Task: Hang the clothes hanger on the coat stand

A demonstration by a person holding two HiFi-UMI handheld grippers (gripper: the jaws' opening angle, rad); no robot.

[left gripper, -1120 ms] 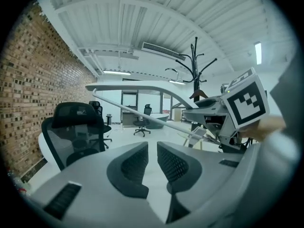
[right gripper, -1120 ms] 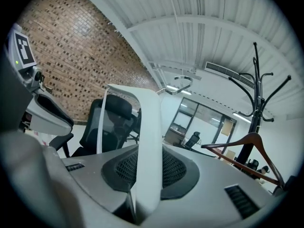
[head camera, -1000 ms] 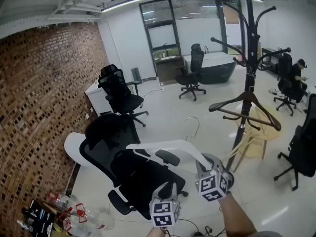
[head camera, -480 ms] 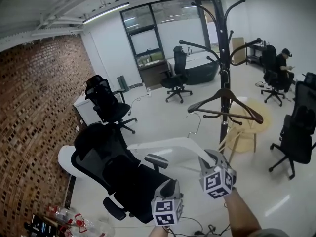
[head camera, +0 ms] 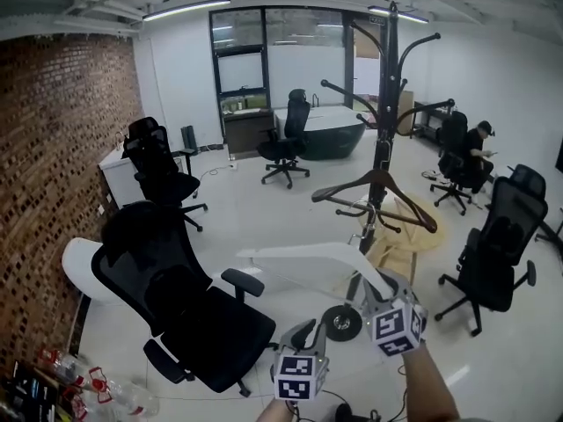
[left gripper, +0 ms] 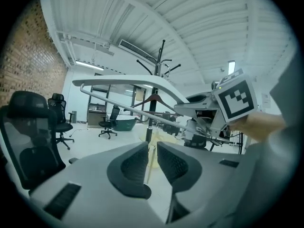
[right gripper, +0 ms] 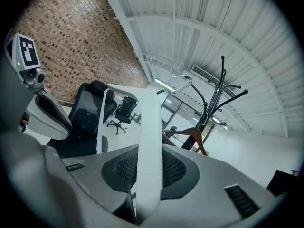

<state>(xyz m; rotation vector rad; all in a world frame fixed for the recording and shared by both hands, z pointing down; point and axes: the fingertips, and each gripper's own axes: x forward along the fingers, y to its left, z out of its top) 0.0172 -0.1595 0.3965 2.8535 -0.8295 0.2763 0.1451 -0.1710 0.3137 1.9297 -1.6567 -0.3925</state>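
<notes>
Two hangers are in view, the white hanger (head camera: 299,253) clamped between the right gripper's (head camera: 376,281) fingers (right gripper: 178,167) and the brown hanger (head camera: 405,200) beyond those fingers on the one coat stand (head camera: 384,104), with at least five black office chairs (head camera: 176,297) and one seated person (head camera: 475,148) farther off.

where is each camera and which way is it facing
Head view: on the person's head, looking forward and down at the coat stand; shows the left hand-held gripper, the right hand-held gripper and a forearm.
Left gripper view: on the left hand-held gripper, along its empty, slightly parted jaws toward the coat stand; shows the right one.
Right gripper view: on the right hand-held gripper, along jaws clamped on the white hanger; shows the left one.
Shared: all three see the coat stand and white hanger.
</notes>
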